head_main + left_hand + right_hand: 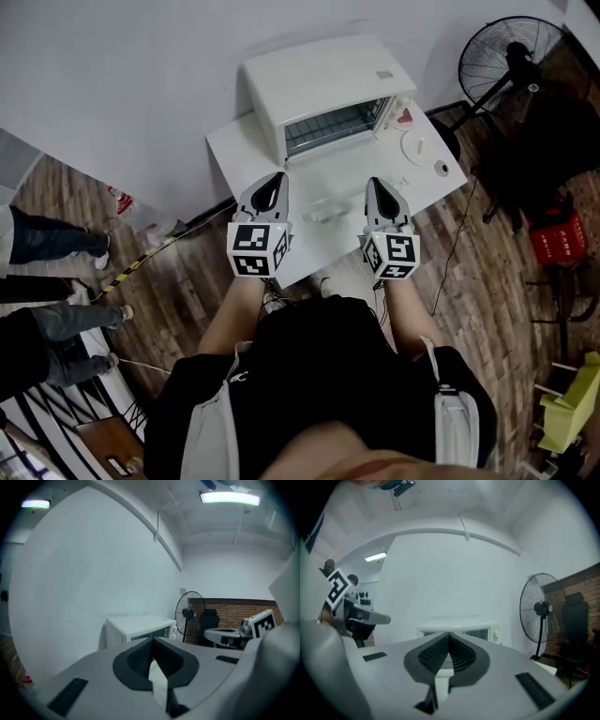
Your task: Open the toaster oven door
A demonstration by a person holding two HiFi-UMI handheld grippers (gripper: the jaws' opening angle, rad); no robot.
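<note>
Head view: we've got left gripper (277, 178) & right gripper (376, 184) both closed on nothing, short of the toaster oven (319, 80), its door (336, 128) not yet open, so the whole task's left.

Toaster oven (480, 633) front partly behind right claw (449, 634)

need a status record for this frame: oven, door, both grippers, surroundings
oven: white toaster oven at the back of the white table, against the wall
door: door appears closed, glass window facing the person
left gripper: left gripper has its fingers together, nothing between them, short of the oven
right gripper: right gripper has its fingers together, empty, short of the oven
contact: neither gripper touches the oven
surroundings: standing fan on the floor at right
</note>
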